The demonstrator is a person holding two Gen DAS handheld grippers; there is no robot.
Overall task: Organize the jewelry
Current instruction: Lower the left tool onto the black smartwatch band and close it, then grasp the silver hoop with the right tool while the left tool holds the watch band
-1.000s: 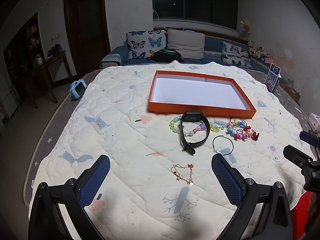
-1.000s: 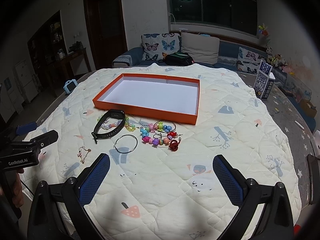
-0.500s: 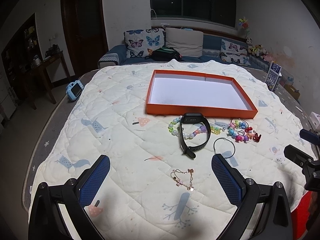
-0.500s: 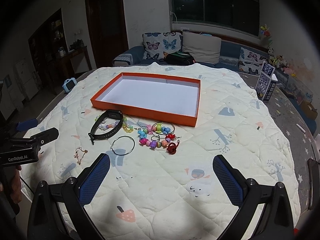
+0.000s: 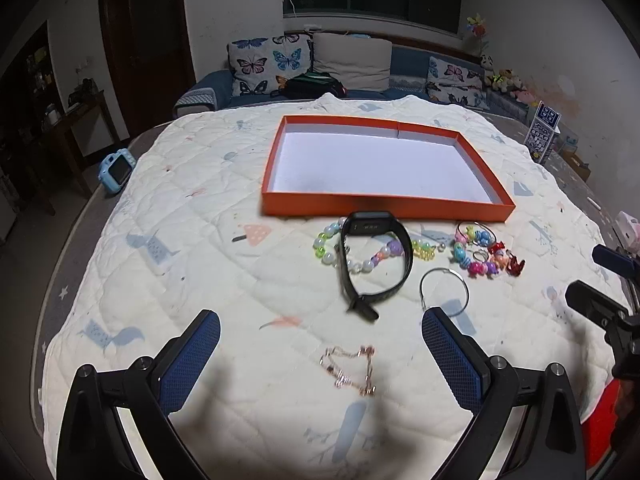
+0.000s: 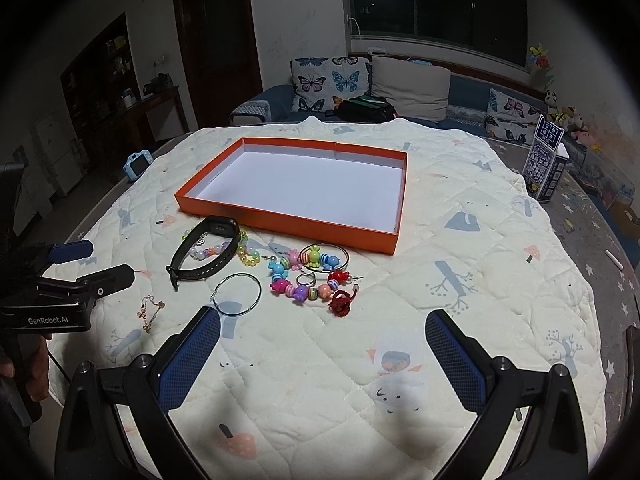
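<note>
Gold chain [image 5: 349,369] low in frame, lying between left gripper [image 5: 320,356] jaws, spread wide. Right gripper [image 6: 322,354] farther off, likewise wide apart, empty.

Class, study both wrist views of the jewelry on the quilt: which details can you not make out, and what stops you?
- Rose-gold chain, left wrist view: motion blur hides its links and charms.
- Silver hoop, left wrist view: its near edge is hidden by the left gripper's finger.
- Black band, right wrist view: too small to read its screen.
</note>
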